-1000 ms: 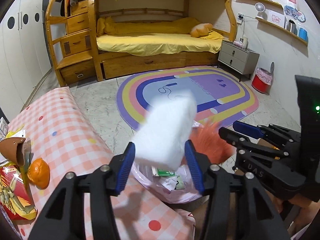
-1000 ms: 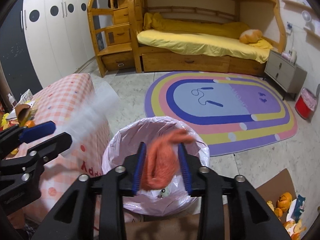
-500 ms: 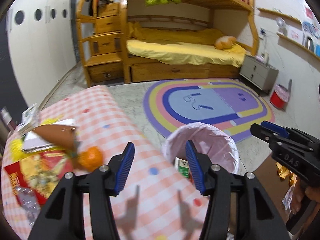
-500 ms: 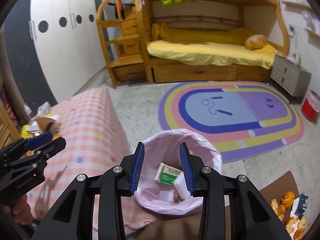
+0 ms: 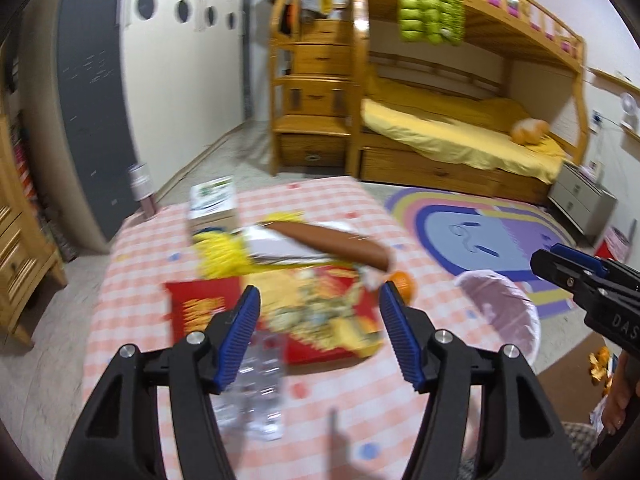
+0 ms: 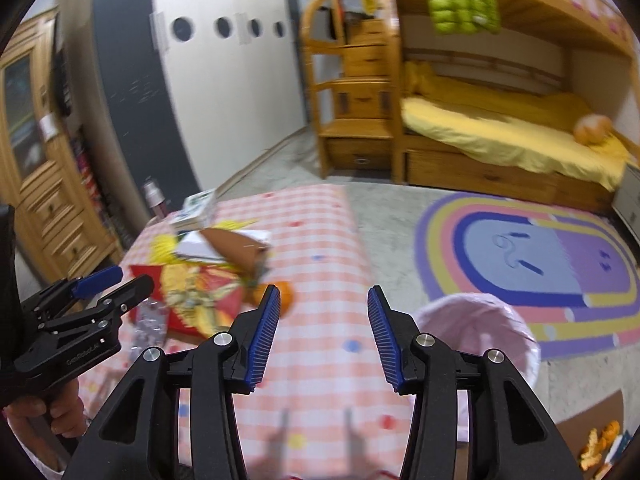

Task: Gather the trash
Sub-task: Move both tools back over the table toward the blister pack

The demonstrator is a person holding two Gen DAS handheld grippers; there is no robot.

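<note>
Since a second ago, both grippers have let go of the white and orange scraps they carried over the bin and have swung back toward the desk (image 5: 132, 280), which is covered in a pink checked cloth. The left gripper (image 5: 318, 334) hangs above the desk with its jaws opening and nothing between them; under it lie a red snack packet (image 5: 320, 312) and a crumpled clear plastic wrapper (image 5: 256, 384). The right gripper (image 6: 320, 332) is also released, its jaws opening on empty air over a bare part of the cloth. The remaining trash sits at the desk's far left part: a yellow wrapper (image 5: 218, 254), a brown paper piece (image 5: 340, 246) on white paper, and an orange peel (image 6: 286, 298) beside the red packet, with a small box (image 5: 212, 200) behind them. The pink-lined bin (image 6: 484, 328) stands on the floor just beside the desk's right edge, near a rainbow rug (image 6: 532, 256). The pictures are blurred, so finer detail of the trash cannot be told.
</note>
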